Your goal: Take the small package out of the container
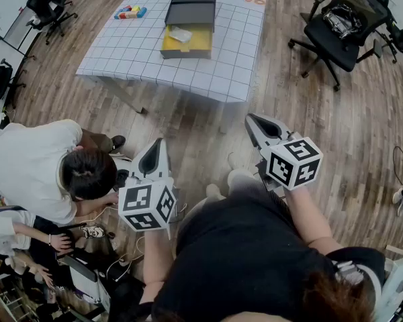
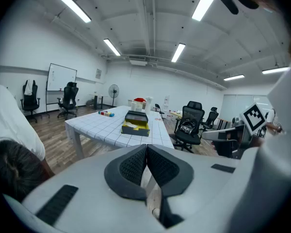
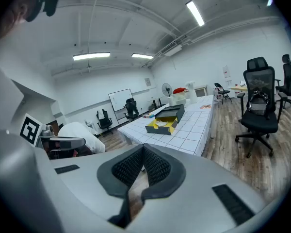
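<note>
Head view: small package (image 1: 181,35) lies inside the yellow container (image 1: 203,42) on the gridded table (image 1: 215,72) at 12 o'clock, well apart from both grippers. Gripper views alone show the pads: left gripper (image 2: 146,147) and right gripper (image 3: 143,147) jaws closed, empty.
</note>
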`<state>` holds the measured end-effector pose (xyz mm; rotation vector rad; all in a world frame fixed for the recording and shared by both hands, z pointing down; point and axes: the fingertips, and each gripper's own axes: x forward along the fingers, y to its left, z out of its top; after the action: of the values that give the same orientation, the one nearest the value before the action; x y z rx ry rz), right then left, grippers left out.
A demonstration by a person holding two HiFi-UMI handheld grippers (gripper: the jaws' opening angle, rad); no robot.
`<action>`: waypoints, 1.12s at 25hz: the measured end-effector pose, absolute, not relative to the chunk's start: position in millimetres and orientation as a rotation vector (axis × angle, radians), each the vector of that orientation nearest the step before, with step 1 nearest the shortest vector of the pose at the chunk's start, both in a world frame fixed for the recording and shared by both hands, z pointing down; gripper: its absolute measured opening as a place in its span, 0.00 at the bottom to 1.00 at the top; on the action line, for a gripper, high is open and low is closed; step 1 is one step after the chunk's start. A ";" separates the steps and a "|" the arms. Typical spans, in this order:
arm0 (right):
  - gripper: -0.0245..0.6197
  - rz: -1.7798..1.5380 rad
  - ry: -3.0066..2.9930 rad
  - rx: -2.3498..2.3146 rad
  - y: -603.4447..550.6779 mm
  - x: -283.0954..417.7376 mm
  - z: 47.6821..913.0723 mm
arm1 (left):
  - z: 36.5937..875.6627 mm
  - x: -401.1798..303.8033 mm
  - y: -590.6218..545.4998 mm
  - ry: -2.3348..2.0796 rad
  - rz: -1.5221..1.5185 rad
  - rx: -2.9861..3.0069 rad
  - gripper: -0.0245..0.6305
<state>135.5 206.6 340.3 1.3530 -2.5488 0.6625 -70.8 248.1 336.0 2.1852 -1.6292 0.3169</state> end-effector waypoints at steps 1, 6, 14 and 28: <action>0.06 0.658 -2.546 1.355 207.3 135.3 340.6 | 337.6 -71.6 249.7 -1.628 0.322 2.185 0.08; 0.06 0.635 -2.538 1.346 207.1 135.9 343.2 | 343.8 -70.2 250.9 -1.607 0.312 2.183 0.08; 0.06 0.672 -2.560 1.260 187.9 137.5 351.6 | 346.1 -53.0 239.0 -1.594 0.343 2.176 0.08; 0.06 0.671 -2.570 1.110 126.4 134.9 362.7 | 353.9 -41.1 178.5 -1.617 0.366 2.115 0.08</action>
<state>134.9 126.4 362.7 1.1095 -2.5696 0.6714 -41.1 178.5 353.9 2.1153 -1.6168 0.3659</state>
